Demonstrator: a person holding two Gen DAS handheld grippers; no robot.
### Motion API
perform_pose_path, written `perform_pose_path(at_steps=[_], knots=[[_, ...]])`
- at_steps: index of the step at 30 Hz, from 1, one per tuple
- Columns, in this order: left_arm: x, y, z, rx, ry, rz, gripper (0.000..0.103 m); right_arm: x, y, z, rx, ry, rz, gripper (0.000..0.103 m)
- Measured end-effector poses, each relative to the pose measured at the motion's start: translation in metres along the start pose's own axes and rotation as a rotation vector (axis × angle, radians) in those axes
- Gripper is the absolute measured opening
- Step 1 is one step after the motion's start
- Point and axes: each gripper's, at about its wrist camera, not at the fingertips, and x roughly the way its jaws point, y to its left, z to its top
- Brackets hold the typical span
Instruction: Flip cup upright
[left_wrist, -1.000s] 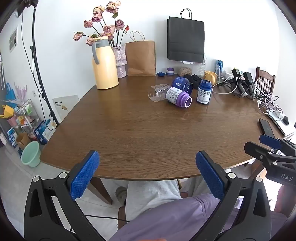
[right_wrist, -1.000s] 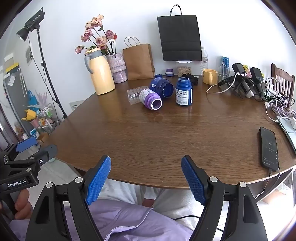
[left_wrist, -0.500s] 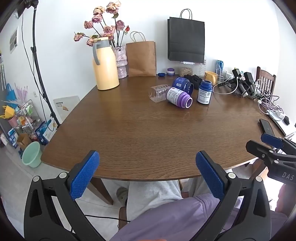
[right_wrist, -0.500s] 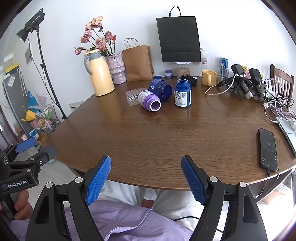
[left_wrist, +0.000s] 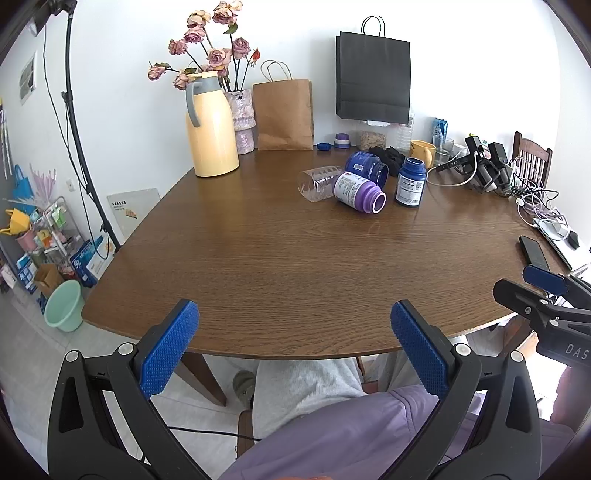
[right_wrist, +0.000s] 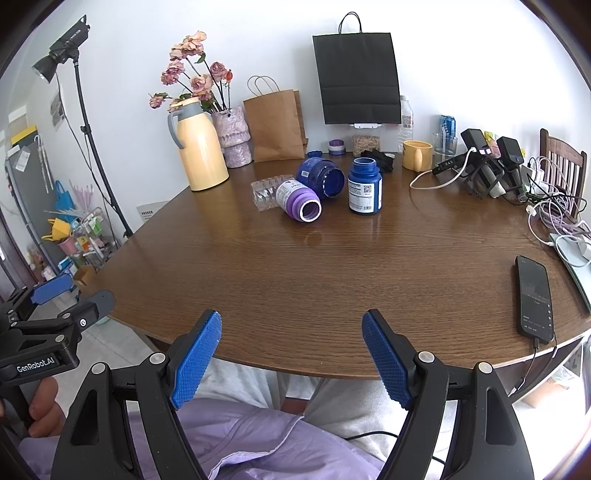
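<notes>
Left claw (left_wrist: 294, 352) and right claw (right_wrist: 291, 358): both spread wide, blue pads holding nothing, poised at the near edge of the brown wooden surface (left_wrist: 295, 258) above the person's lap. Clear plastic cup (left_wrist: 318, 184): lying on its side toward the far middle of the surface, well apart from both claws, touching a toppled purple bottle (left_wrist: 359, 192). Just beside: a dark blue jar (left_wrist: 366, 171) on its side and an upright blue bottle (left_wrist: 410, 181); a yellow thermos jug (left_wrist: 210, 127) stands far left.

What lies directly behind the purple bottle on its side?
Behind the purple bottle a clear ribbed cup lies on its side, beside a tipped dark blue jar. The bottle covers the cup's near end.
</notes>
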Motion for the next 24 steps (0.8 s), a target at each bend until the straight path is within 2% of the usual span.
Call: perform_pose_path(at_steps=[24], knots=[[0.0002,0.0021,-0.0008,-0.002,0.006,0.001,0.103,-0.0007,0.0024,0.0014,-0.005,0.001,-0.002,0.082]])
